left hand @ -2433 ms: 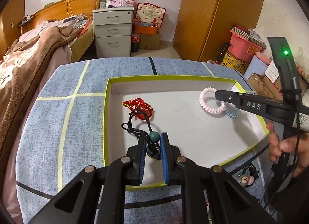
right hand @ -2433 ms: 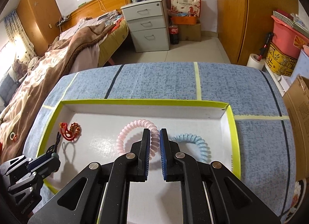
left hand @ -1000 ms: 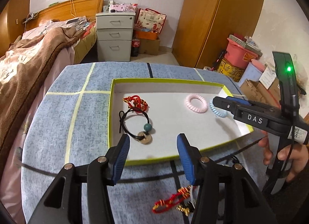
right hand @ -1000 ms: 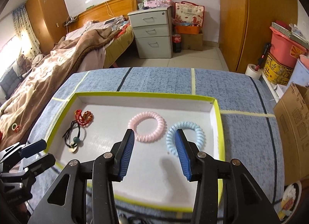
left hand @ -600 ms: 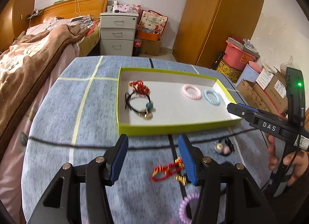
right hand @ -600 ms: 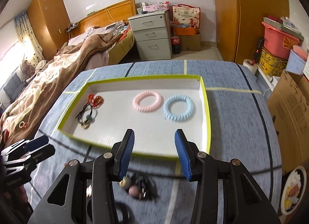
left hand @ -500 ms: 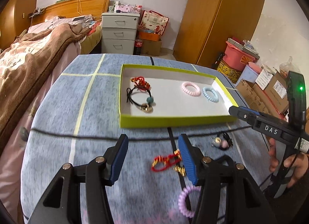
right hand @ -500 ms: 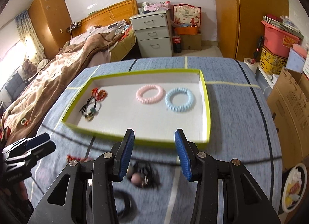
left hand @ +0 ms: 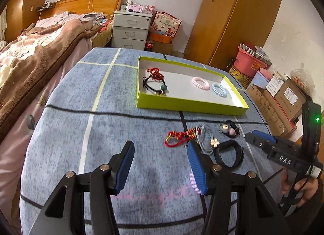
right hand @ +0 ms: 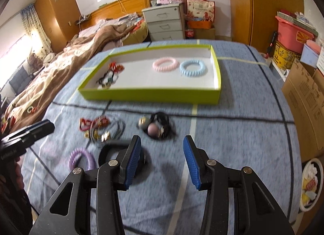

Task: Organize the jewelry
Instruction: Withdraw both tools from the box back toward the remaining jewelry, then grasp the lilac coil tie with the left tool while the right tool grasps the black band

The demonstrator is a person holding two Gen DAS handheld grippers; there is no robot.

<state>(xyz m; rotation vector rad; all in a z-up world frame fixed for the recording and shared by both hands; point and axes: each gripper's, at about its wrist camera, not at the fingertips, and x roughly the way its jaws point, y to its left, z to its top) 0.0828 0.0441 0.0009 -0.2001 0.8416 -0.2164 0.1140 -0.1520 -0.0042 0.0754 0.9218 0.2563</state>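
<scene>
Now both claws wide, empty: left claw (left hand: 160, 166), right claw (right hand: 160, 160). Tray (left hand: 188, 107) on counter (left hand: 113, 125) holds pink coil ring (left hand: 200, 82), blue coil ring (left hand: 219, 90), black beaded tie (left hand: 155, 86). Loose pieces near counter edge: red cord (left hand: 178, 136), bobble tie (right hand: 156, 126), black band (left hand: 228, 153), purple coil (right hand: 81, 159).

Risk: loose pieces overlap; one pinch likely drags neighbour along, or tangled cord slips out mid-carry.

Change: both claws backed away from tray toward loose pile; spread same as second ago.
</scene>
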